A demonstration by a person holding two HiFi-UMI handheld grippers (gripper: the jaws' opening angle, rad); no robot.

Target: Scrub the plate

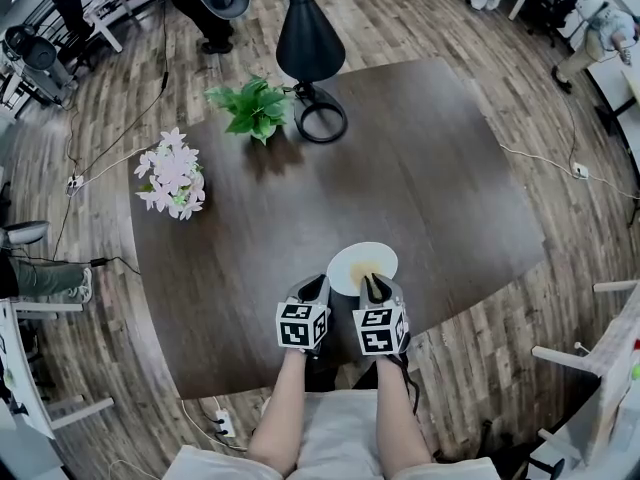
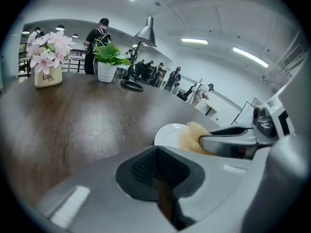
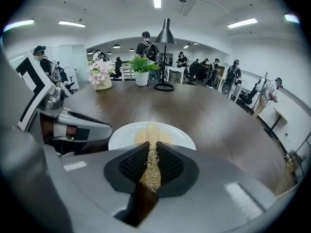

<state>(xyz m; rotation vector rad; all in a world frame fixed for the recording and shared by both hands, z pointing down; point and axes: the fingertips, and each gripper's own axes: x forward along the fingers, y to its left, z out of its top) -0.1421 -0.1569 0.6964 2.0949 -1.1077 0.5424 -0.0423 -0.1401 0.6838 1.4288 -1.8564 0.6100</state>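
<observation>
A white plate [image 1: 356, 260] lies on the dark wooden table [image 1: 420, 178] near its front edge; it also shows as plate [image 3: 170, 135] and plate [image 2: 167, 132]. My right gripper [image 1: 374, 290] is shut on a tan fibrous scrubber [image 3: 151, 159], whose far end rests on the plate's middle. The scrubber [image 2: 192, 136] shows beside the right jaws in the left gripper view. My left gripper [image 1: 312, 296] sits just left of the plate, its jaws shut with nothing between them.
A pink flower pot [image 1: 172, 180] stands at the table's left, a green plant [image 1: 252, 108] and a black lamp [image 1: 308, 48] at the back. Chairs and people stand around the room beyond the table.
</observation>
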